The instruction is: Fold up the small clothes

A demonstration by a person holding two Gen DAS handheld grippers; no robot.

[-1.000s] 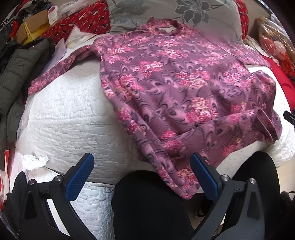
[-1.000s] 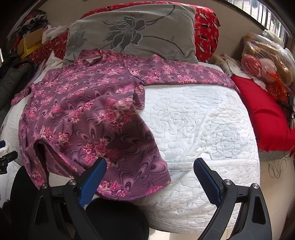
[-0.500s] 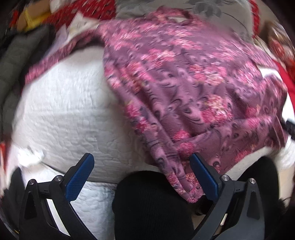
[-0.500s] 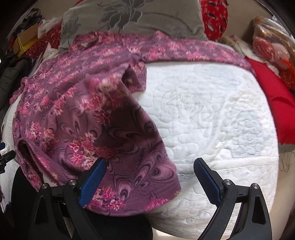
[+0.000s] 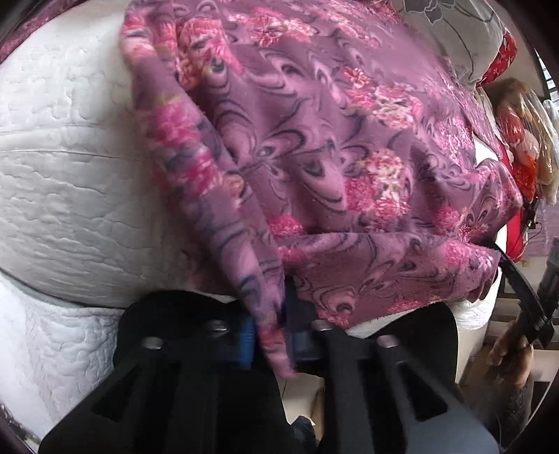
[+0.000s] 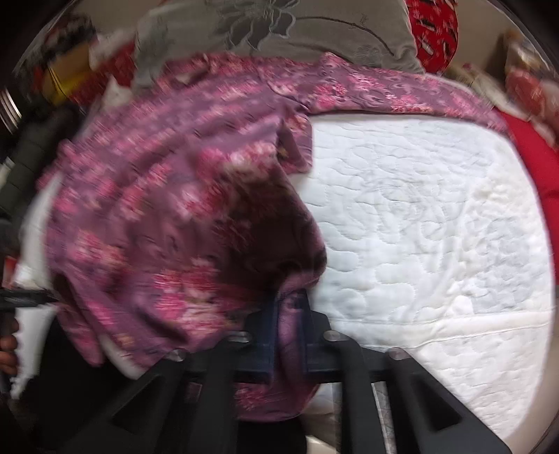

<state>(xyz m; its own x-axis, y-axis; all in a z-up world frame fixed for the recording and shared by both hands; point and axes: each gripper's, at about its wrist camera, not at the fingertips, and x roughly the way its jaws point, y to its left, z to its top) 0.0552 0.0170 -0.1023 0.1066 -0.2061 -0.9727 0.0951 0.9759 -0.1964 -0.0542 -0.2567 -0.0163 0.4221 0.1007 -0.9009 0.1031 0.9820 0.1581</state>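
Note:
A purple long-sleeved top with pink flowers [image 5: 314, 146] lies spread on a white quilted mattress [image 5: 70, 181]. My left gripper [image 5: 270, 331] is shut on the top's near left hem corner at the mattress edge. In the right wrist view the same top [image 6: 167, 195] covers the left half of the mattress [image 6: 436, 223]. My right gripper [image 6: 288, 328] is shut on the top's near right hem corner. One sleeve [image 6: 401, 94] stretches to the right along the pillow. The right gripper's arm [image 5: 524, 290] shows at the right edge of the left wrist view.
A grey flowered pillow [image 6: 297, 38] lies behind the top's collar, with red cushions [image 6: 433, 28] and a red cloth [image 6: 538, 160] at the right. Dark clothes and a yellow box [image 6: 66, 73] sit at the far left. Bagged toys [image 5: 524, 139] lie to the right.
Both grippers moved forward onto the top's near hem and closed from wide open onto its two corners. The hem cloth is now bunched between the pads.

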